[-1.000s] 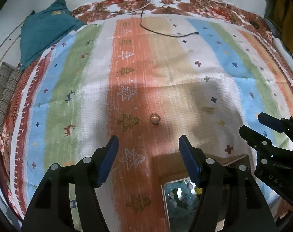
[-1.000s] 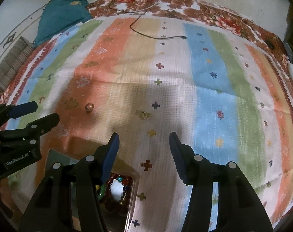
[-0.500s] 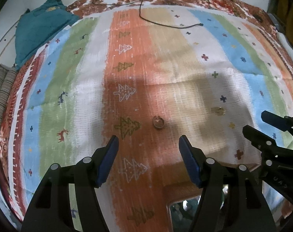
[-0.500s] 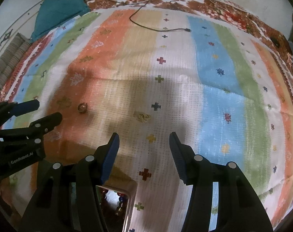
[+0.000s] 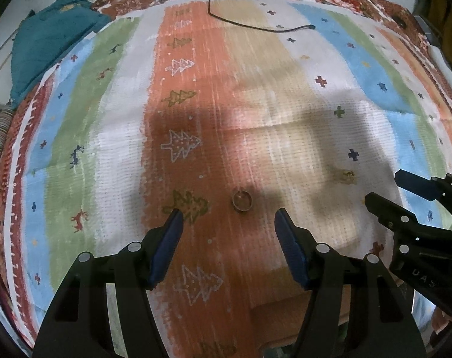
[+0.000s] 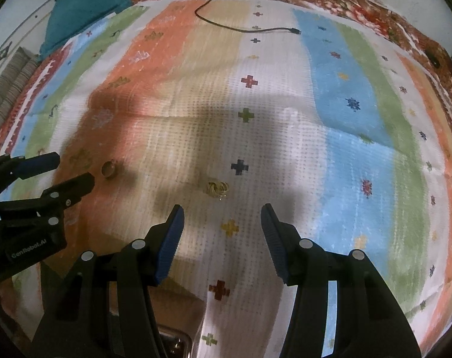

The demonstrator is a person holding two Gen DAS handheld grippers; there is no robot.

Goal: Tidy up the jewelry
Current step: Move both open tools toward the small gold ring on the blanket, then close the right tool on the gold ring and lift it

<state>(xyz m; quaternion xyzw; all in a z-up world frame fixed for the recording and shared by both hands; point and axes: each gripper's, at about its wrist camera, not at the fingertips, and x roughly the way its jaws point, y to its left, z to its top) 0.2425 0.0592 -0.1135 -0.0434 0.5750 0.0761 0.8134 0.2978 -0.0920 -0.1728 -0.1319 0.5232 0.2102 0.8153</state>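
Both grippers are seen hovering over a striped blanket (image 5: 256,95), side by side, each empty.

Left gripper (image 5: 227,217): jaws spread wide, nothing held between them. A gold ring (image 5: 242,201) lies on the orange stripe just ahead of the fingertips, roughly centred on the gap but slightly nearer the right-hand finger, not touched by either finger. In the right wrist view the same ring (image 6: 109,169) is seen just beyond the tips of the left gripper (image 6: 72,168), which enters from the left edge.

Right gripper (image 6: 221,213): jaws likewise spread, nothing gripped. A small tangle of gold jewelry (image 6: 217,188), chain or earrings, cannot be told, lies on the white stripe just ahead of the gap, clear of both fingers. From the left wrist view that tangle (image 5: 347,176) is seen to the right of the ring, well apart from it, with the right gripper (image 5: 384,189) coming in from the right edge close by.

A jewelry box (image 6: 173,343) is only partly visible at the bottom edge of the right wrist view, behind the left finger; contents cannot be made out.

Further back: a black cable (image 5: 256,26) is laid across the blanket's far end, and a teal cloth (image 5: 52,41) is bunched at the far-left corner.
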